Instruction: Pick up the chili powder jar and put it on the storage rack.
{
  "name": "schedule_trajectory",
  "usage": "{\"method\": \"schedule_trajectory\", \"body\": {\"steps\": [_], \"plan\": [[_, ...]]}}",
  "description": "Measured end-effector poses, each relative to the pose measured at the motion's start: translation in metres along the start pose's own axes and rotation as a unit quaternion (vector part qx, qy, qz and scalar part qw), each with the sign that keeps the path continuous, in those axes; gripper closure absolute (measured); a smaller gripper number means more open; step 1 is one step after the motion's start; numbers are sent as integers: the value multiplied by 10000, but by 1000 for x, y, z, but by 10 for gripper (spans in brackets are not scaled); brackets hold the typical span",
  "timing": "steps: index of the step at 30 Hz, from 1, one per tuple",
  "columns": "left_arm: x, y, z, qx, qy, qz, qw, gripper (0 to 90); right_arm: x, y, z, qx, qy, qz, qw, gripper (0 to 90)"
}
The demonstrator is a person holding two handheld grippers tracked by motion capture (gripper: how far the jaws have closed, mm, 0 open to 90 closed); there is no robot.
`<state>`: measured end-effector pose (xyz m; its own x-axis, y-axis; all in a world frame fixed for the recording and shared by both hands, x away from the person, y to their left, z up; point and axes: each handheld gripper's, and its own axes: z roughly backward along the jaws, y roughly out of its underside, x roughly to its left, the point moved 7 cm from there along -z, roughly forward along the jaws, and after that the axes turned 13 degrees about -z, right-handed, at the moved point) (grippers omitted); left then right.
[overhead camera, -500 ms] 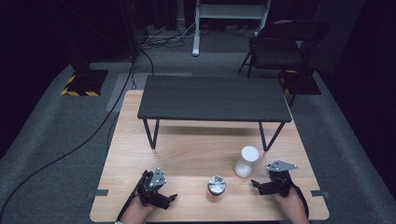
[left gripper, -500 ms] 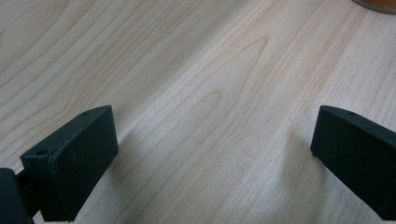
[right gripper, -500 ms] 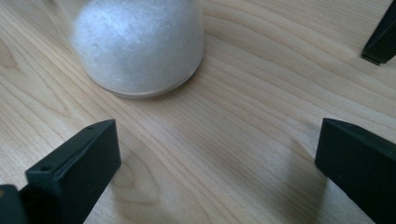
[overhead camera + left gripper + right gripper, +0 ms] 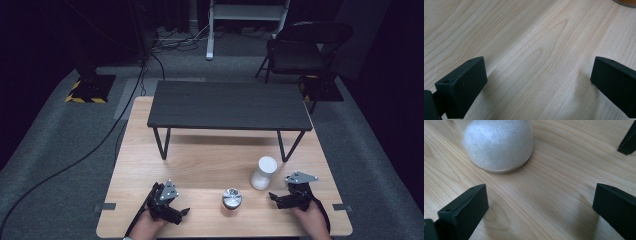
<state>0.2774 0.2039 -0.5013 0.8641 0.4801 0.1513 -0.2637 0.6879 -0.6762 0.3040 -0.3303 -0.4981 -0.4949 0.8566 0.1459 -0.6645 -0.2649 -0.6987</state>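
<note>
Resting low on the bench (image 4: 200, 165), both claws are gaping wide and holding nothing: the right claw (image 4: 278, 198) is facing the white jar (image 4: 263, 173) at lower right, seemingly lining up a grasp, while the left claw (image 4: 176, 212) is waiting beside the metal tin (image 4: 231, 198) at lower centre

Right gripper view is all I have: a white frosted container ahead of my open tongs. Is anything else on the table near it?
Observer: Yes. In the high view a small metal can stands to the left of the white container, apart from it.
Operator: Where is the left gripper?
Observer: The left gripper sits at the near left of the wooden table, left of the can, tongs open with bare wood between them.
Operator: What lies beyond the container?
Observer: A low black bench stands on the table's far half, its right legs just behind the container.
</note>
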Motion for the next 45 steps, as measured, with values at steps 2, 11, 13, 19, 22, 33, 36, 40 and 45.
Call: {"method": "schedule_trajectory", "body": {"steps": [2, 11, 13, 19, 22, 33, 36, 40, 45], "plan": [[0, 0, 0, 5, 2, 6, 10000, 3, 0, 0, 0, 1, 0, -1, 10000, 0], [0, -1, 0, 4, -2, -2, 10000, 3, 0, 0, 0, 0, -1, 0, 10000, 0], [0, 0, 0, 1, -2, -1, 10000, 3, 0, 0, 0, 0, 0, 1, 10000, 0], [0, 0, 0, 1, -1, -1, 10000, 3, 0, 0, 0, 0, -6, 8, 10000, 0], [0, 0, 0, 2, -1, -2, 10000, 3, 0, 0, 0, -1, -7, 8, 10000, 0], [0, 0, 0, 2, 2, -1, 10000, 3, 0, 0, 0, -1, -8, 11, 10000, 0], [-1, 0, 0, -2, -72, 93, 9999, 12, 0, 0, 0, 0, -8, 10, 10000, 0], [2, 4, 2, -195, 10, 310, 9993, 31, 0, 0, 0, 0, -9, 11, 10000, 0], [2, 7, 6, -573, -5, 372, 9977, 39, 0, 0, 0, 0, -9, 11, 10000, 0]]}}
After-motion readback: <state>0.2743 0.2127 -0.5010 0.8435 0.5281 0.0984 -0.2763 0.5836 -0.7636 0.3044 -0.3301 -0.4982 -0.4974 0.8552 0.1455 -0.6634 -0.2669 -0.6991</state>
